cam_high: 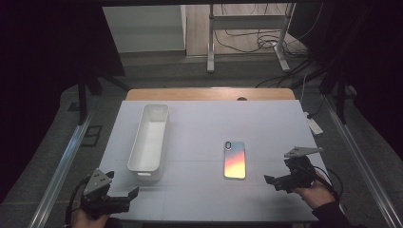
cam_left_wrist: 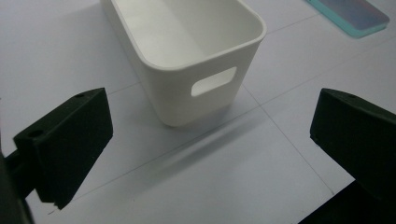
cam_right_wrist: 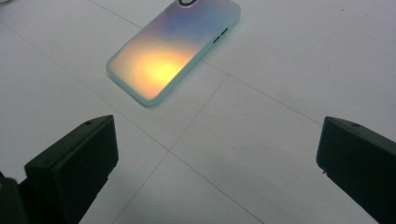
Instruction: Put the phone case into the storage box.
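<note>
Centrally, one table (cam_high: 199, 199) covered by a pale sheet is seen from the high view, its wooden far edge exposed. On it two objects are counted: one white bin (cam_high: 150, 141) and one phone case (cam_high: 235, 159).

The white bin, long, rectangular and open-topped, is placed left of centre with its length running away from the person; nothing is seen inside it. In the left gripper view its near end wall (cam_left_wrist: 205, 93) is shown with one slot handle cut through it.

The phone case, iridescent with an orange-to-blue sheen and a pale green rim, is laid flat right of centre, well apart from the bin. In the right gripper view (cam_right_wrist: 173, 49) it is seen ahead of the jaws.

Two grippers are counted, each held in one hand at the near edge. The left gripper (cam_high: 124, 191) is positioned near the bin's near end, its jaws spread wide and nothing held or touched between them. The right gripper (cam_high: 274, 182) is positioned just beside the phone case on its right, its jaws likewise spread wide and empty, apart from the case.
</note>
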`<action>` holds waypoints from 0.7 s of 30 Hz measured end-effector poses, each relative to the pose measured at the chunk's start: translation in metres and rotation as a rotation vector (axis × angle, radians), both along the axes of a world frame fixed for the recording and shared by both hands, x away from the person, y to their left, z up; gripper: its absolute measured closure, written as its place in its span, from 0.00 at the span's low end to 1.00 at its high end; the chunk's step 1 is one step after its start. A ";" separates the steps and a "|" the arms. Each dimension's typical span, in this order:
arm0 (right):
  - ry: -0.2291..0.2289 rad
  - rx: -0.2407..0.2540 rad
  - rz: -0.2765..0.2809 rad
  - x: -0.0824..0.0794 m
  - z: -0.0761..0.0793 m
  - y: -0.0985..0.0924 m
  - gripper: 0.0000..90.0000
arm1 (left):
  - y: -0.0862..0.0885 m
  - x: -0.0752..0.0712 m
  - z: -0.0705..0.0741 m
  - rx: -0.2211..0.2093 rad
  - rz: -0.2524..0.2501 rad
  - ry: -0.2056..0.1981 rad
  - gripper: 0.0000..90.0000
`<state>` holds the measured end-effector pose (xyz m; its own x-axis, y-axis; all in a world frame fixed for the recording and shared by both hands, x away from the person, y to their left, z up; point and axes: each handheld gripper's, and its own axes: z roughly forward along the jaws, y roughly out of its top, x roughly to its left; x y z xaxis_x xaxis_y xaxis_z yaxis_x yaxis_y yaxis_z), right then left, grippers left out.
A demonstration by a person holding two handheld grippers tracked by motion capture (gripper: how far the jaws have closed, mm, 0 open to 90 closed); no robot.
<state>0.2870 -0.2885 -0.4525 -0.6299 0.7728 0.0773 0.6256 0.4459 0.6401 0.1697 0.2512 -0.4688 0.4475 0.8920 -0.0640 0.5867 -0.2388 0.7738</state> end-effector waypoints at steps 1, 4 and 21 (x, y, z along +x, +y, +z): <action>0.002 -0.002 0.002 0.001 0.000 0.001 0.00 | 0.000 0.000 0.000 -0.001 0.000 0.000 0.00; -0.001 -0.006 0.017 0.003 0.000 0.005 0.00 | 0.000 0.000 0.000 -0.002 0.001 0.001 0.00; 0.002 -0.021 0.068 0.018 0.000 0.031 0.00 | 0.000 0.000 0.000 -0.003 0.004 0.003 0.00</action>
